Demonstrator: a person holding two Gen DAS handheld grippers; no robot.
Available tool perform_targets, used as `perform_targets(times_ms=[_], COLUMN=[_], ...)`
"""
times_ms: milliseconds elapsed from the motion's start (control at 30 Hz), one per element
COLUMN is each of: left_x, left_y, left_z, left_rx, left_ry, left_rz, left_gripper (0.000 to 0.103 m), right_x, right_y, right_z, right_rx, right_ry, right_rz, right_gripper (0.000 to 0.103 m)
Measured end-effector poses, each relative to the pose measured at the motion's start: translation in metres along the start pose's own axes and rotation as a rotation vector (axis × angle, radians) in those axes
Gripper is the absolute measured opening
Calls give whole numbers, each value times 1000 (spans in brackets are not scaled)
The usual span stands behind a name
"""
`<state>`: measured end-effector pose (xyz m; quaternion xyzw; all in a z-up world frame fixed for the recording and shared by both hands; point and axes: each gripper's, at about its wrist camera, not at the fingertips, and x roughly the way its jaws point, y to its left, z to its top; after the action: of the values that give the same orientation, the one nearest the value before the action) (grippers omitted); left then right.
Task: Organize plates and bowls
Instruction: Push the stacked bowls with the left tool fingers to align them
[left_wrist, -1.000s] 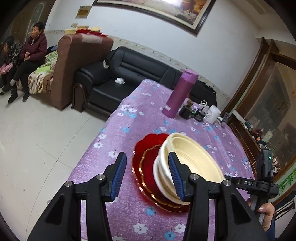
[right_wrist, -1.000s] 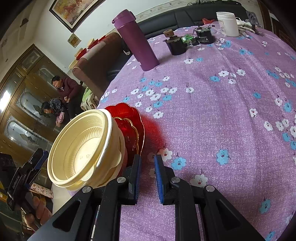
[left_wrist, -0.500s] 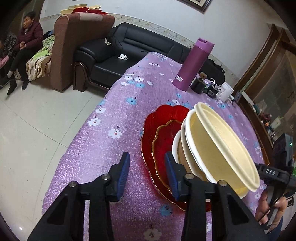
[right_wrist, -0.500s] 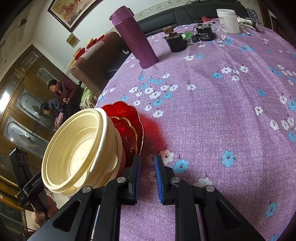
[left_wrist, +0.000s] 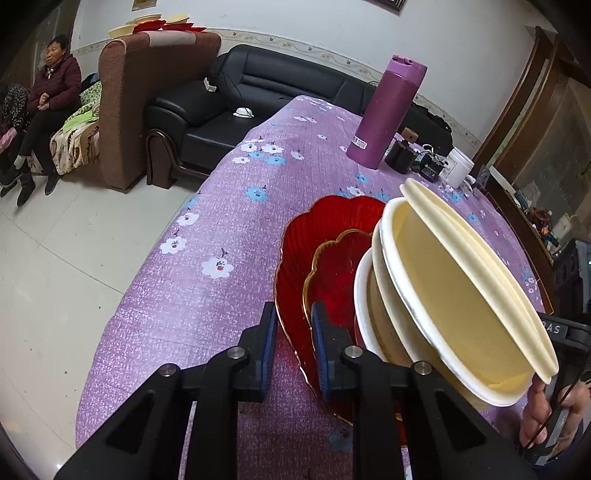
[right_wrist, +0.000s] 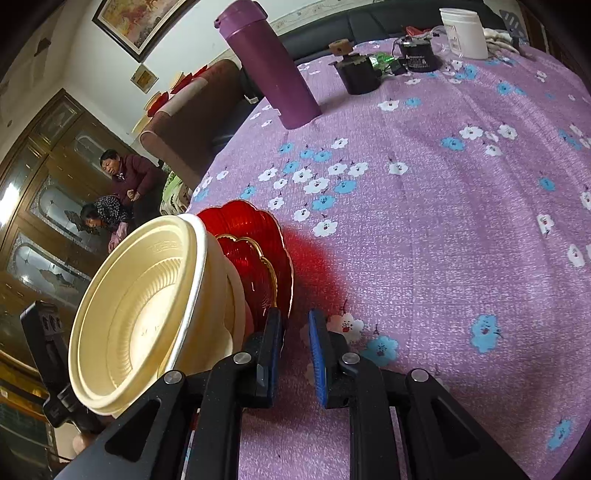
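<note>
A stack leans over on the purple flowered tablecloth (left_wrist: 236, 236): a large red plate (left_wrist: 317, 236), a smaller gold-rimmed red plate (left_wrist: 332, 273) and several nested cream bowls (left_wrist: 454, 291). My left gripper (left_wrist: 294, 341) is closing, with the near rim of the large red plate pinched between its blue pads. In the right wrist view my right gripper (right_wrist: 295, 336) is shut on the opposite rim of the large red plate (right_wrist: 255, 225), with the cream bowls (right_wrist: 136, 317) tipped away to its left. The right gripper's tips are hidden behind the bowls in the left wrist view.
A tall purple bottle (right_wrist: 269, 66), small dark objects (right_wrist: 358, 74) and a white jar (right_wrist: 463, 33) stand at the table's far end. The table edge (left_wrist: 140, 280) drops to a tiled floor. Beyond are a black sofa (left_wrist: 236, 96), a brown armchair (left_wrist: 147, 92) and two seated people (left_wrist: 48, 92).
My left gripper came down and forward to the red plate's rim, and its jaws narrowed around it. The stack tilted further. My right gripper kept its grip.
</note>
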<state>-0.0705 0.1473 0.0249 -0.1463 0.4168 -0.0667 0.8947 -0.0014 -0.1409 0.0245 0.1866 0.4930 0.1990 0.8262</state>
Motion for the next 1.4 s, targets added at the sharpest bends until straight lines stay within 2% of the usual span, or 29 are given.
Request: perform_targets(times_ms=[167, 233, 400, 767, 1067, 1400], left_x=[1, 1, 0, 5, 18, 51], left_y=[-2, -3, -10, -41, -100, -198], left_z=[-2, -2, -3, -4, -6, -13], left_rx=[11, 11, 29, 59, 115, 215], left_ry=[-26, -32, -38, -23, 1, 53], left_rz=[9, 9, 24, 6, -35, -90], left_gripper=[18, 18, 18, 18, 18, 18], right_x=[7, 6, 4, -26, -65, -125], right_y=[-3, 0, 5, -11, -53, -123], right_z=[-1, -2, -4, -6, -12, -20], right_rx=[15, -1, -24, -5, 51, 151], right_ry=[-21, -28, -44, -90, -129, -215], right_rz=[14, 24, 1, -10, -40, -119], right_gripper=[17, 11, 11, 11, 11, 11])
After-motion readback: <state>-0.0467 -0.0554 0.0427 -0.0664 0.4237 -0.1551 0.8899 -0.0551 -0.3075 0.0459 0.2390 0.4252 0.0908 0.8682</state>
